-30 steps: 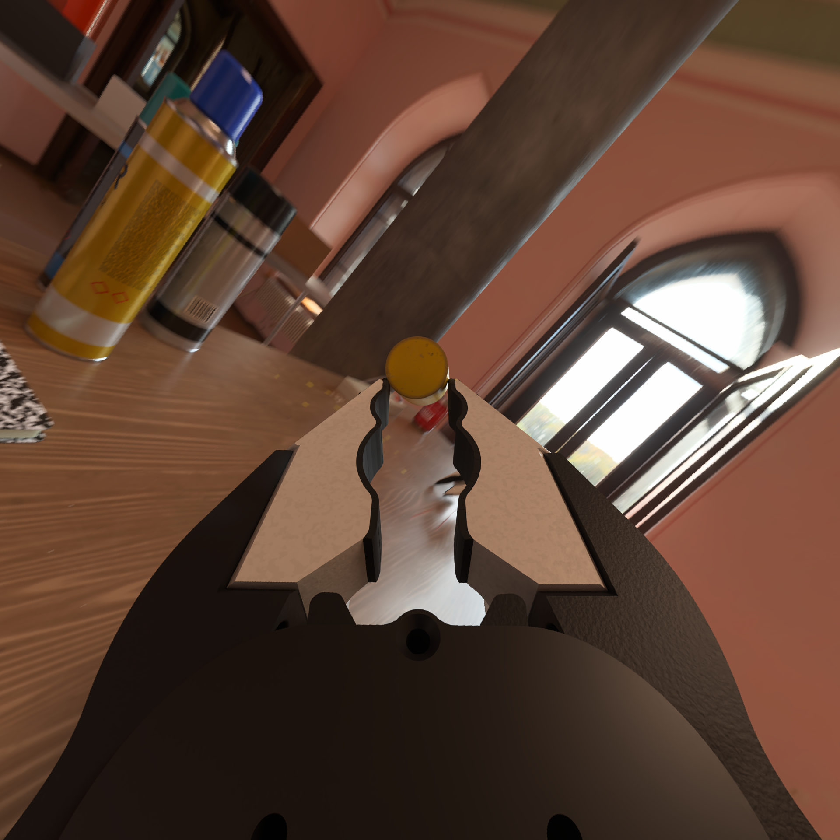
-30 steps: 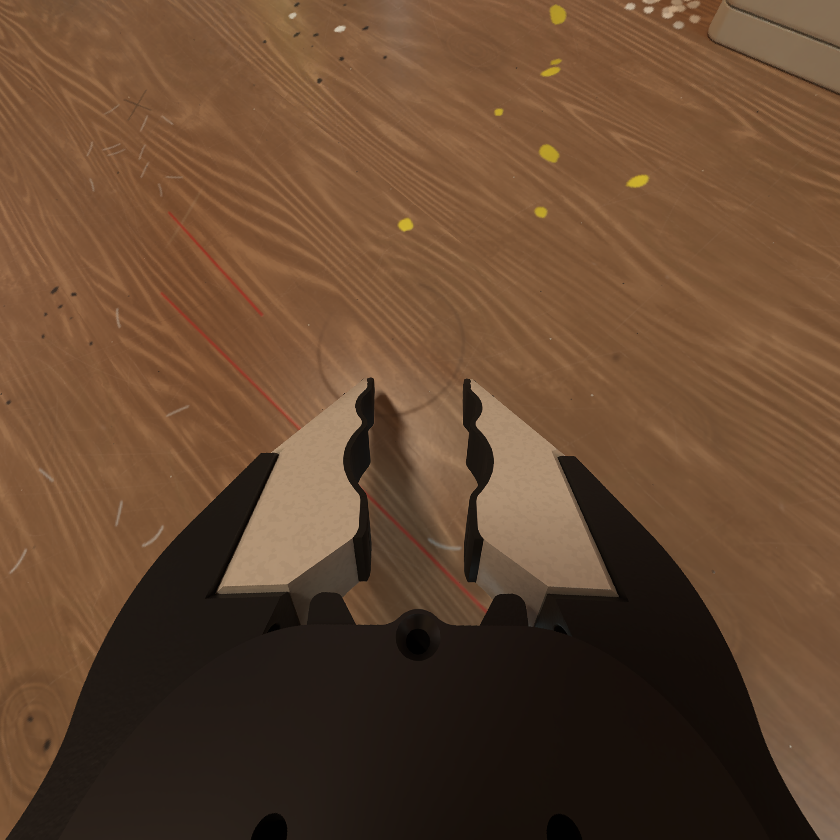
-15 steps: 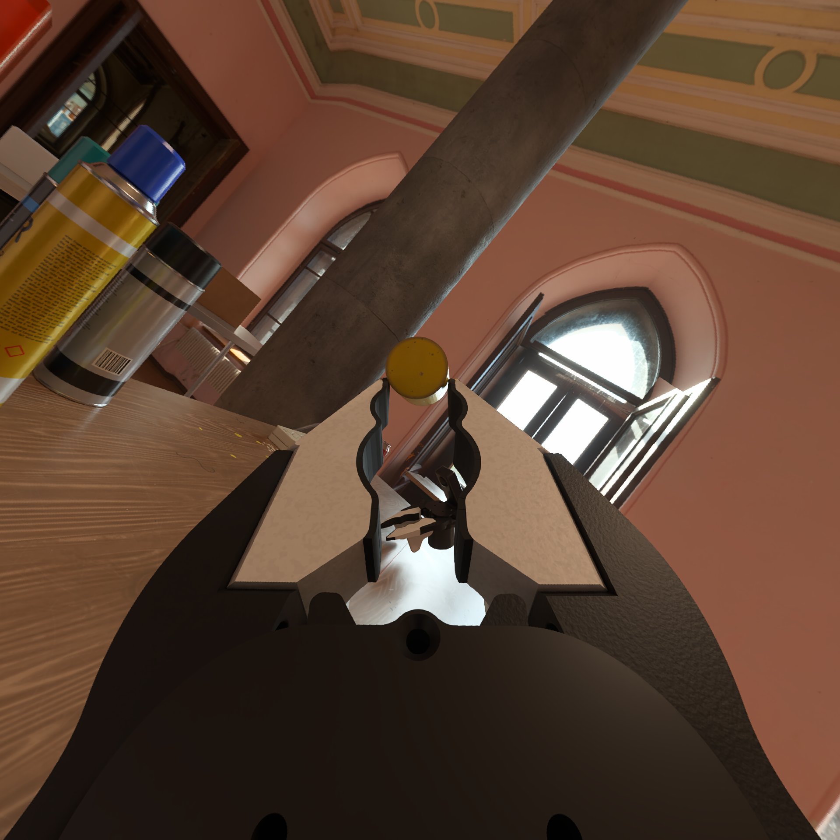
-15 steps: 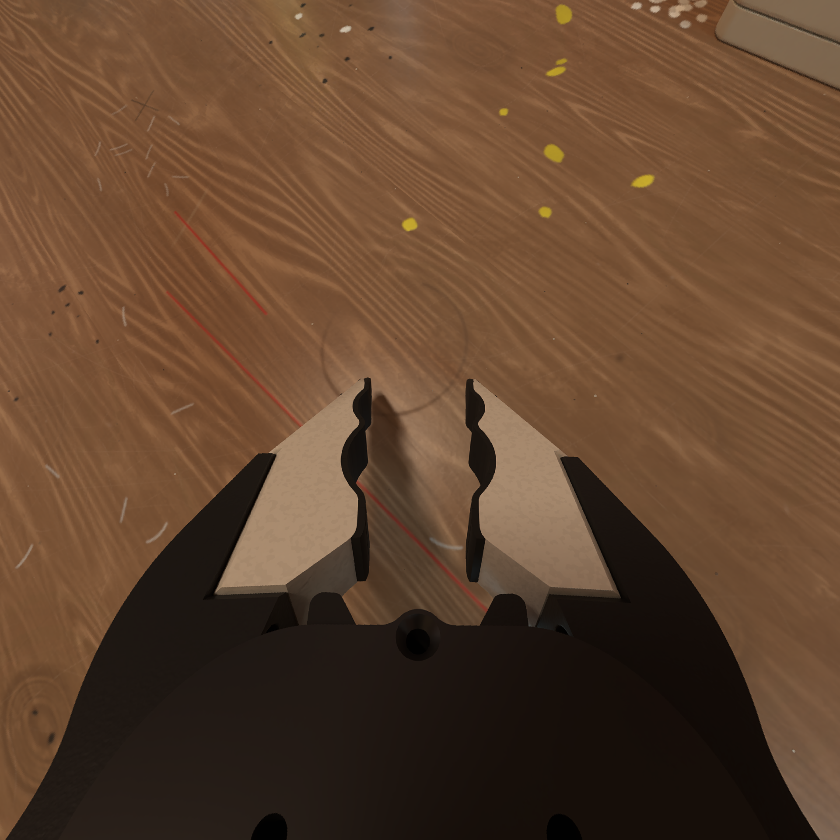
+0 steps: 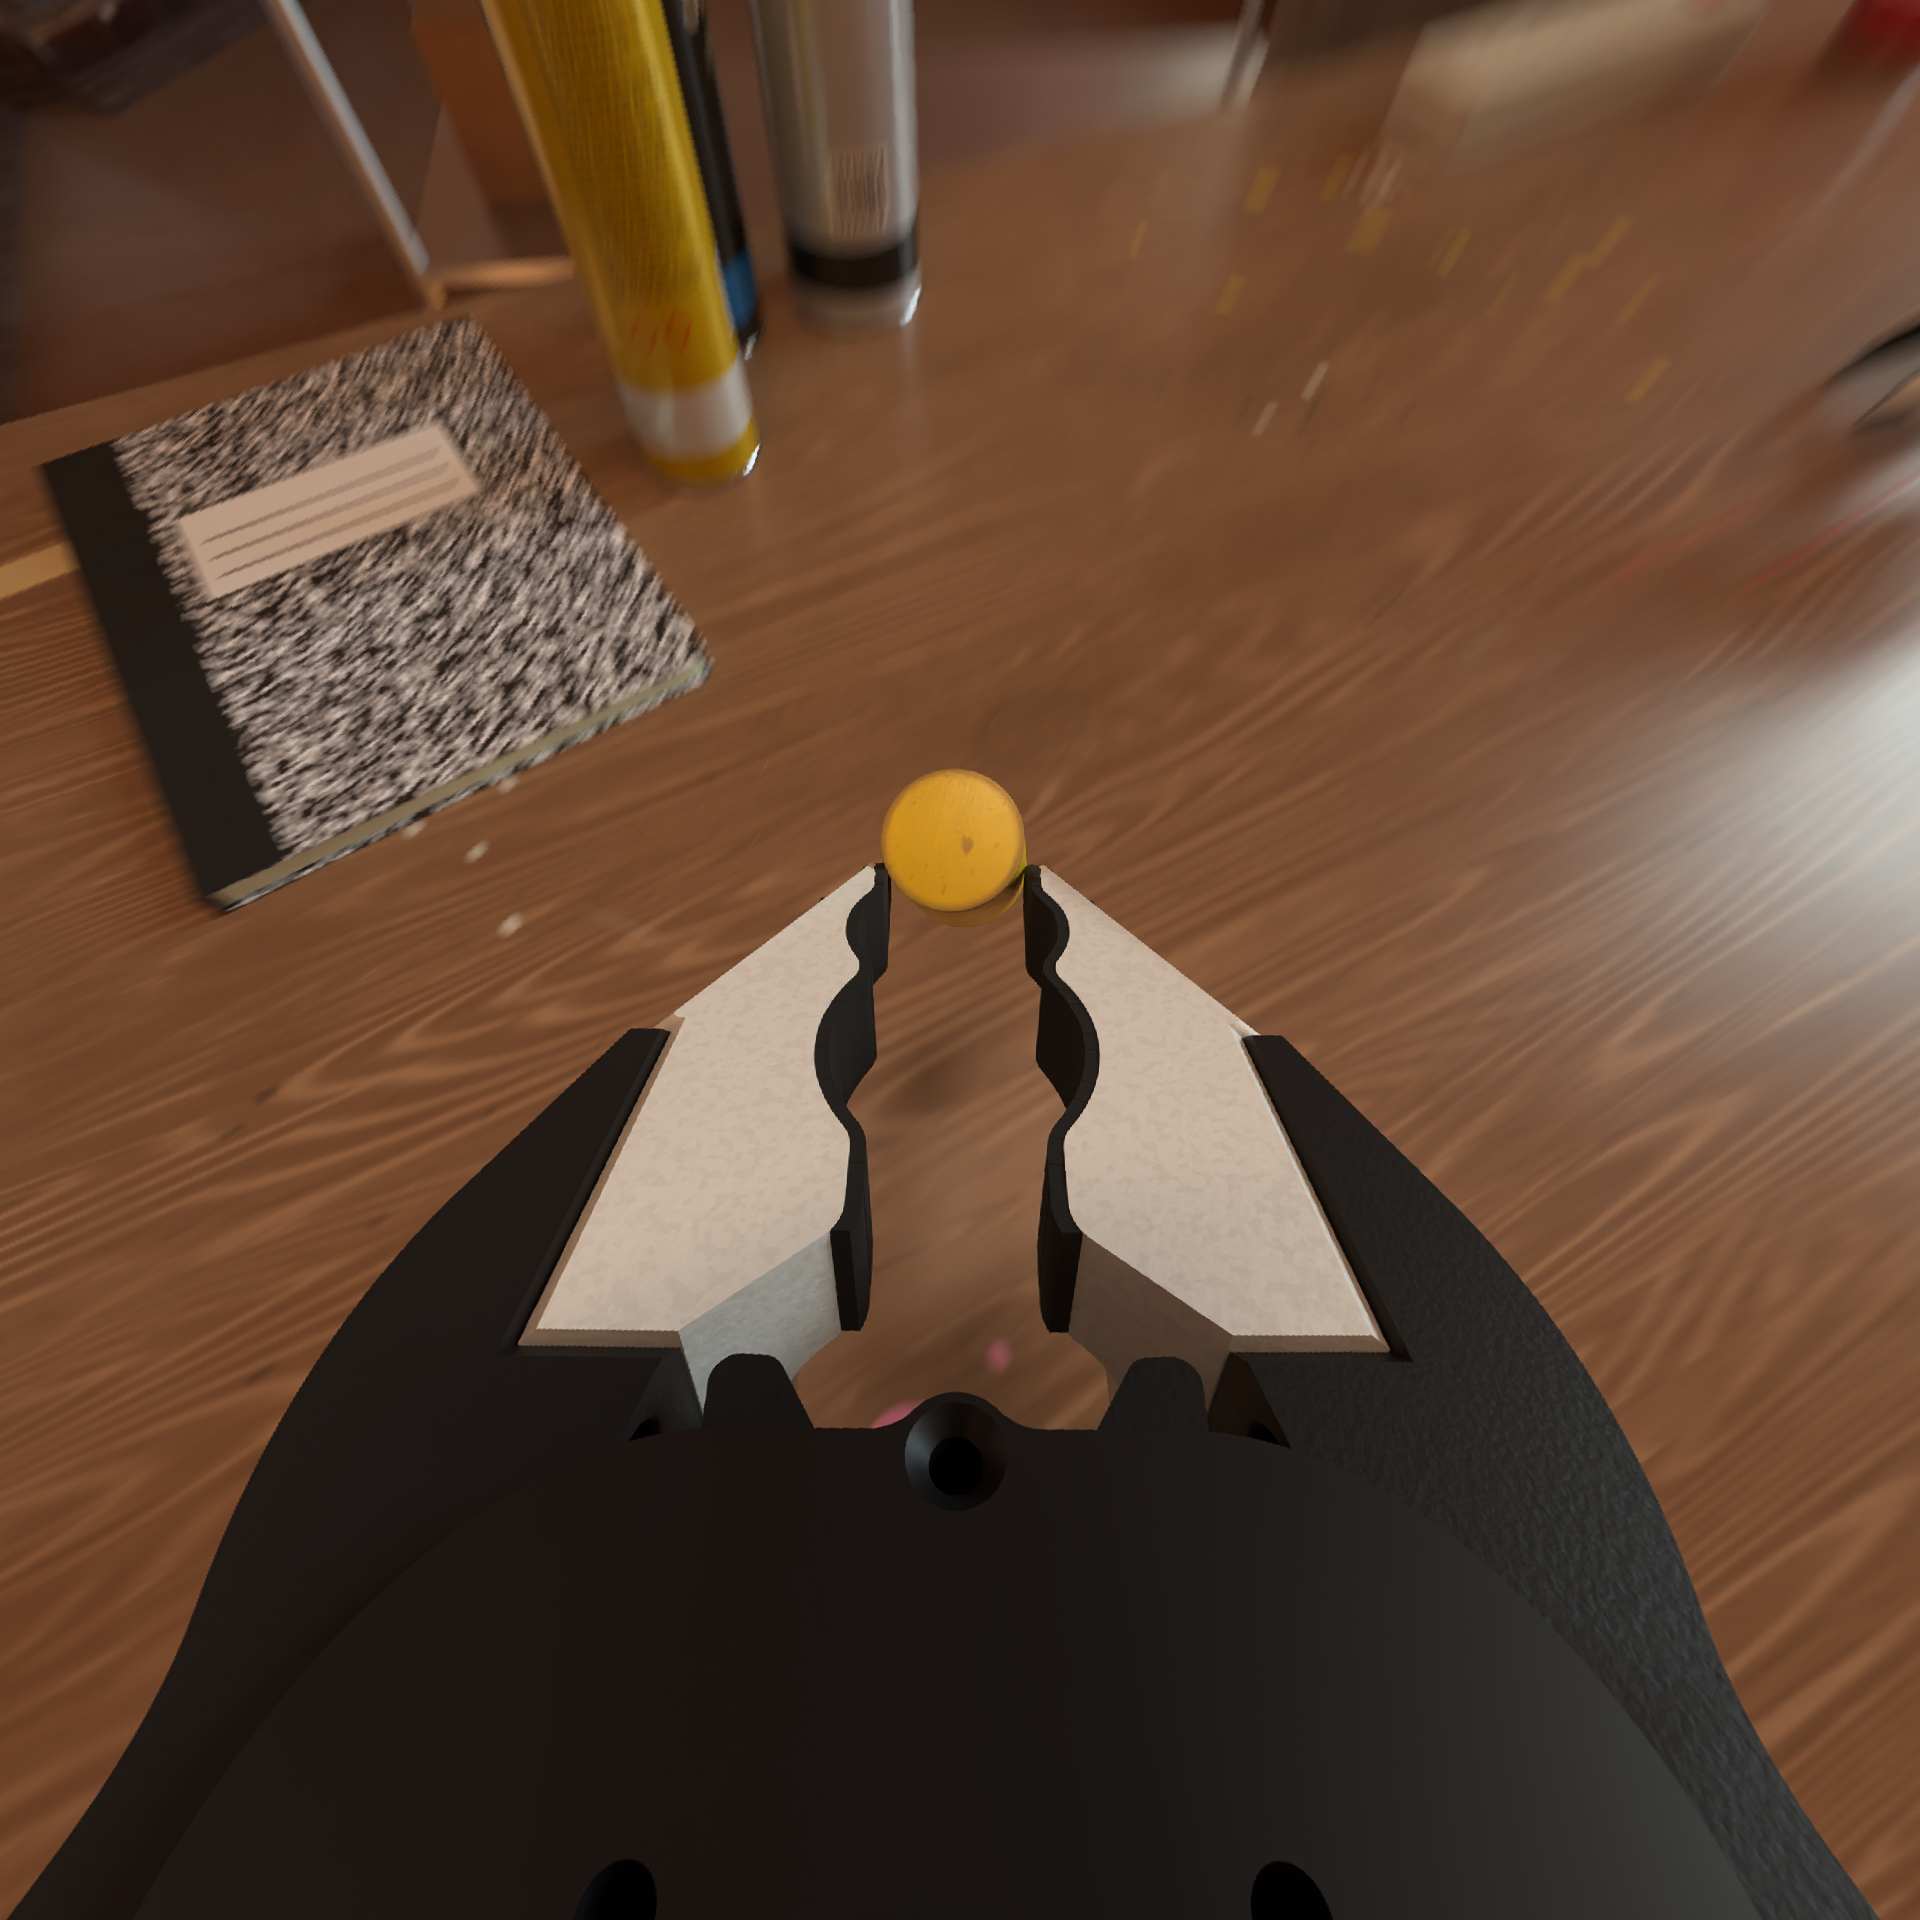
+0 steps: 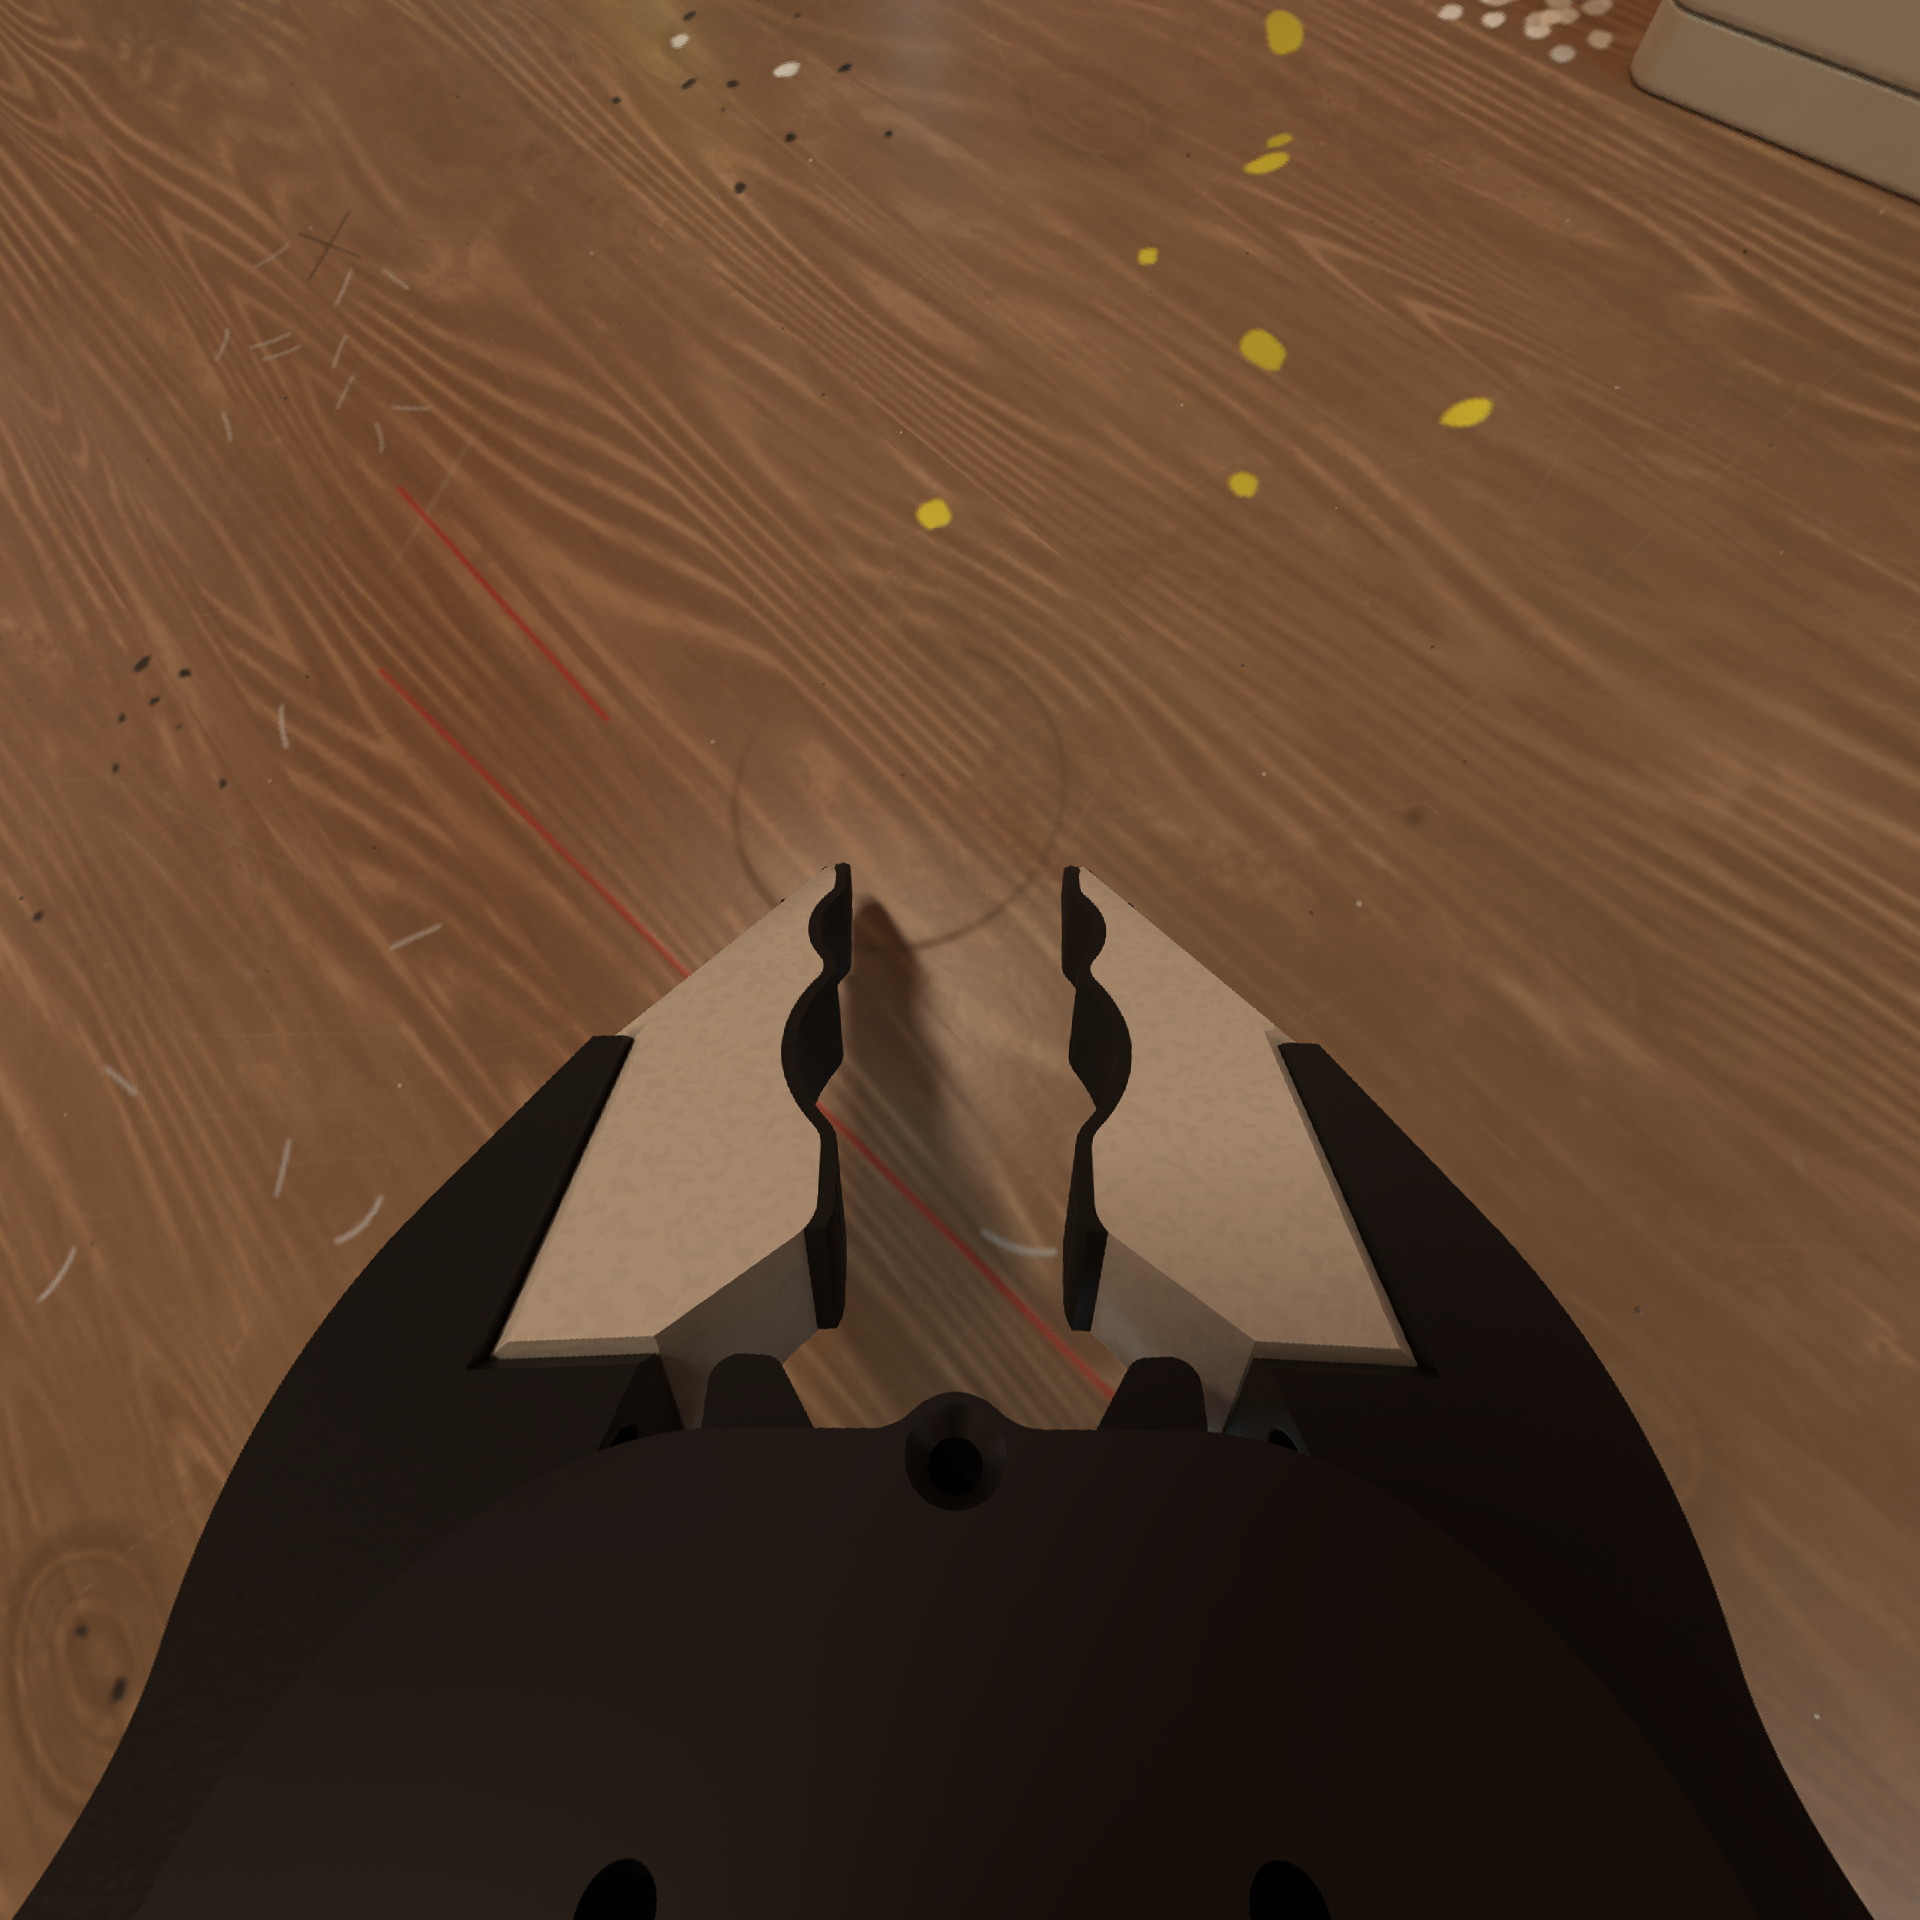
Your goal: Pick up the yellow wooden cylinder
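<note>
The yellow wooden cylinder shows its round end face in the left wrist view, pinched between the tips of my left gripper, clear above the wooden table. The left gripper is shut on it and looks down at the table. My right gripper is open and empty, low over the bare wooden table. The cylinder does not show in the right wrist view.
In the left wrist view a black-and-white speckled notebook lies at the left. A yellow spray can and a silver can stand behind it. In the right wrist view a beige slab sits at the top right, with yellow flecks nearby.
My left gripper, still holding the cylinder, has tilted sharply down from the wall and window to face the table; its view is motion-blurred. The right gripper has barely moved.
</note>
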